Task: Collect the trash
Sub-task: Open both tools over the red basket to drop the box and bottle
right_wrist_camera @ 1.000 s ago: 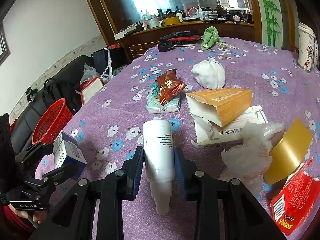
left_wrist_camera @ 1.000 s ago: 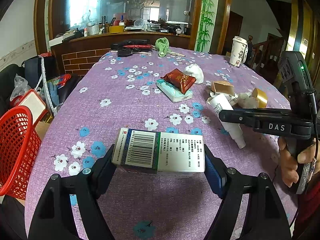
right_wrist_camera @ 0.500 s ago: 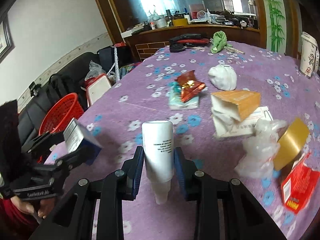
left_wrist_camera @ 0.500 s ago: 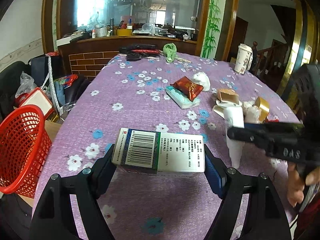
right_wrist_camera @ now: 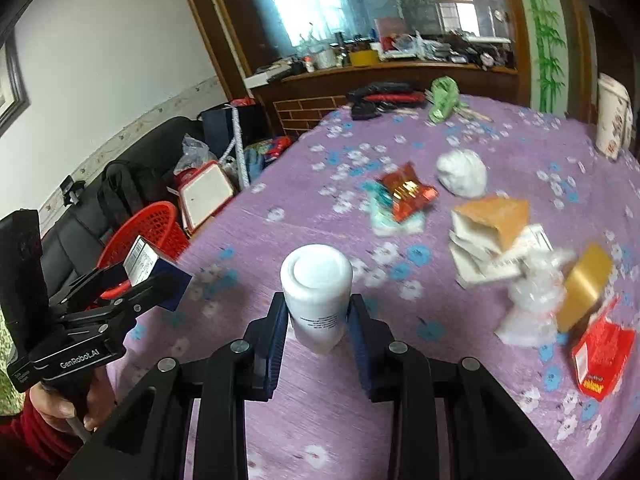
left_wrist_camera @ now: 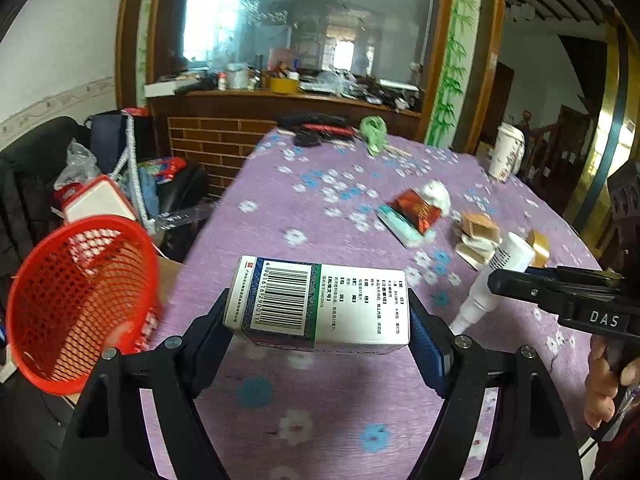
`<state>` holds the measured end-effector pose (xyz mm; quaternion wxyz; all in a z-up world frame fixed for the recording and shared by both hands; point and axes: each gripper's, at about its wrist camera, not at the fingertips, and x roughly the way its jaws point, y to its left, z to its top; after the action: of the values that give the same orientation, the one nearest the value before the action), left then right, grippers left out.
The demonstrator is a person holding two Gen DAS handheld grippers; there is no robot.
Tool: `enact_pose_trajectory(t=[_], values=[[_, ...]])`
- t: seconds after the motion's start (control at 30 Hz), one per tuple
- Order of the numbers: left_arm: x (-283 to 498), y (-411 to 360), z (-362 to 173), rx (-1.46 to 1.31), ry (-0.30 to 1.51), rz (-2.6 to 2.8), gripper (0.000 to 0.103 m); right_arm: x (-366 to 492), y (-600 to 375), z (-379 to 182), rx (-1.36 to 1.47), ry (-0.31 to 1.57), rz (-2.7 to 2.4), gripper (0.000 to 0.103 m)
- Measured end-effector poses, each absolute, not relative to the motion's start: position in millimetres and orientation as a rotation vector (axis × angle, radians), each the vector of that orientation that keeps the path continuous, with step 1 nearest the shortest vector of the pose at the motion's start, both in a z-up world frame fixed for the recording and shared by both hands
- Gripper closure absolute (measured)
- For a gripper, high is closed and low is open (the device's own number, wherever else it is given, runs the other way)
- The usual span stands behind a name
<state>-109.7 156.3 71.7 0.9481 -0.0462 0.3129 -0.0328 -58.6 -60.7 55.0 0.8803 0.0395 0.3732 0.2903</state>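
Note:
My left gripper (left_wrist_camera: 318, 328) is shut on a white medicine box (left_wrist_camera: 320, 304) with a barcode, held above the purple flowered table (left_wrist_camera: 320, 412) near its left edge. A red mesh basket (left_wrist_camera: 76, 300) stands off the table to the left, below the box. My right gripper (right_wrist_camera: 318, 330) is shut on a white bottle (right_wrist_camera: 318, 292), lifted off the table with its flat base tilted up toward the camera. The bottle (left_wrist_camera: 496, 276) and right gripper also show in the left wrist view. The left gripper with the box (right_wrist_camera: 148, 268) shows at left in the right wrist view, in front of the basket (right_wrist_camera: 148, 224).
On the table lie a red snack wrapper (right_wrist_camera: 406, 192) on a teal packet, a white wad (right_wrist_camera: 462, 172), an orange carton (right_wrist_camera: 494, 216), crumpled plastic (right_wrist_camera: 532, 300), a gold piece (right_wrist_camera: 584, 284), a red packet (right_wrist_camera: 600, 356). A paper cup (right_wrist_camera: 612, 116) stands far right. Bags and boxes crowd the floor at left.
Both grippers have lifted and moved left toward the basket with their loads. The bottle has risen off the table and tilted its base up. The basket looms larger in the left view.

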Motion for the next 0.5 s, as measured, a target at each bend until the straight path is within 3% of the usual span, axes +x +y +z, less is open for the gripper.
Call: enact_pose_trajectory(t=[0.5], values=[[-126, 307, 91, -0.136, 0.61, 0.18, 0.025, -52, 98, 107, 0.027, 0.748, 0.83, 0.07]])
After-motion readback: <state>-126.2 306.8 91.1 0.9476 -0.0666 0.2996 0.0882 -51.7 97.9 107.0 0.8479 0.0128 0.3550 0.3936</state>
